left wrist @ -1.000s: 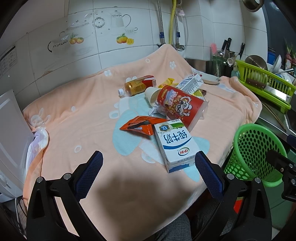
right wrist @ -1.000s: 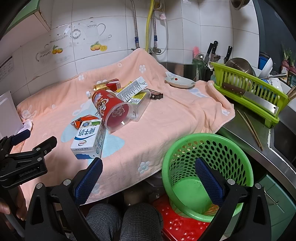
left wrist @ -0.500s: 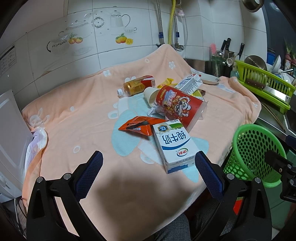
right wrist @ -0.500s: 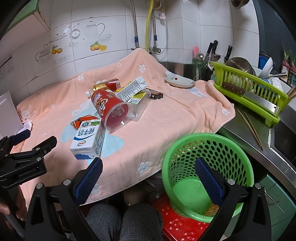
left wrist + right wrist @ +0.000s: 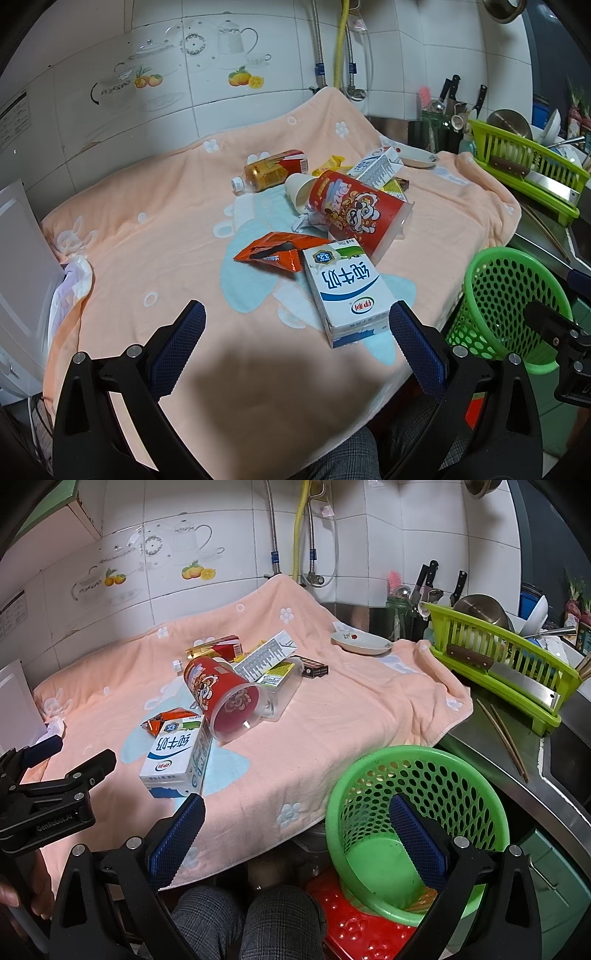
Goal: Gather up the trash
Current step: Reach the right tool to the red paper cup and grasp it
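A pile of trash lies on a peach towel (image 5: 155, 229): a white and blue milk carton (image 5: 345, 291) (image 5: 177, 753), an orange wrapper (image 5: 280, 251), a red snack cup (image 5: 360, 212) (image 5: 221, 698) on its side, a tea bottle (image 5: 273, 170), a second carton (image 5: 376, 168) and a clear plastic cup (image 5: 284, 690). A green mesh basket (image 5: 413, 812) (image 5: 509, 299) stands below the towel's right edge. My left gripper (image 5: 297, 341) is open and empty, just short of the milk carton. My right gripper (image 5: 295, 834) is open and empty above the basket's left rim.
A green dish rack (image 5: 506, 657) with a cleaver, pots and bowls stands at the right, knives (image 5: 424, 579) behind it. A small white dish (image 5: 360, 642) lies on the towel's far right. Chopsticks (image 5: 502, 734) lie on the steel counter. A red stool (image 5: 351, 923) is under the basket.
My left gripper has edged slightly forward and left toward the milk carton. My right gripper has hardly moved. Both stay open.
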### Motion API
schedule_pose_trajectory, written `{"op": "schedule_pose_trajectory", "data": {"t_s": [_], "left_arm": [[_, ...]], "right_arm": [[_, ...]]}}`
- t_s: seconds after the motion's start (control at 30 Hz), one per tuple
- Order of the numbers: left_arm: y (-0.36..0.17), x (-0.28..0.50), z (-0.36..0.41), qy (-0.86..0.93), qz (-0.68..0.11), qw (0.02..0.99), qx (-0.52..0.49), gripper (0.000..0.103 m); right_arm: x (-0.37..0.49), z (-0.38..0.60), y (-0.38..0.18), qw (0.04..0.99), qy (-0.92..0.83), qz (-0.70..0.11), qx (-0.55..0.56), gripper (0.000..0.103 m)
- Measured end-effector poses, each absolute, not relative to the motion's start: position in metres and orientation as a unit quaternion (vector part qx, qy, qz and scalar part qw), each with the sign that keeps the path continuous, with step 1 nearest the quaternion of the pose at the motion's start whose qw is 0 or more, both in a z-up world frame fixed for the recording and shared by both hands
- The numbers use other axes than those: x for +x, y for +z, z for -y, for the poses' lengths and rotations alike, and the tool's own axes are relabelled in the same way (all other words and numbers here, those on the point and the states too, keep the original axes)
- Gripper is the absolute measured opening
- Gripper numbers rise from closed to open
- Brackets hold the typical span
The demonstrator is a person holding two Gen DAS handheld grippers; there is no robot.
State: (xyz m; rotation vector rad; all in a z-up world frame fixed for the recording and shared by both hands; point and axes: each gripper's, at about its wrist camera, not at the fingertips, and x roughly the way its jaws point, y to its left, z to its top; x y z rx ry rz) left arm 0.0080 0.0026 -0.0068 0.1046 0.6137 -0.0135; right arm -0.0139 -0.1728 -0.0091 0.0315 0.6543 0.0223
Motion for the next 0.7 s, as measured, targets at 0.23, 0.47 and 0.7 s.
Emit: {"op": "schedule_pose_trajectory", "data": {"t_s": [0.23,0.47,0.7], "left_arm": [[-0.005,0.012,-0.001,-0.007,-0.304,0.951,0.053,0.098],[-0.004,0.020,-0.014,-0.005,-0.308,0.951,0.043,0.098],[-0.003,0.027,-0.032,0.006,-0.309,0.950,0.034,0.098]], "right_arm": [[-0.009,0.170,-0.008,0.946,0.021,-0.323,0.011,0.097],[0.006,0.163,-0.004,0.943,0.052,-0.328,0.008,0.097],[0.036,0.152,0.007,0.937,0.103,-0.335,-0.001,0.097]]}}
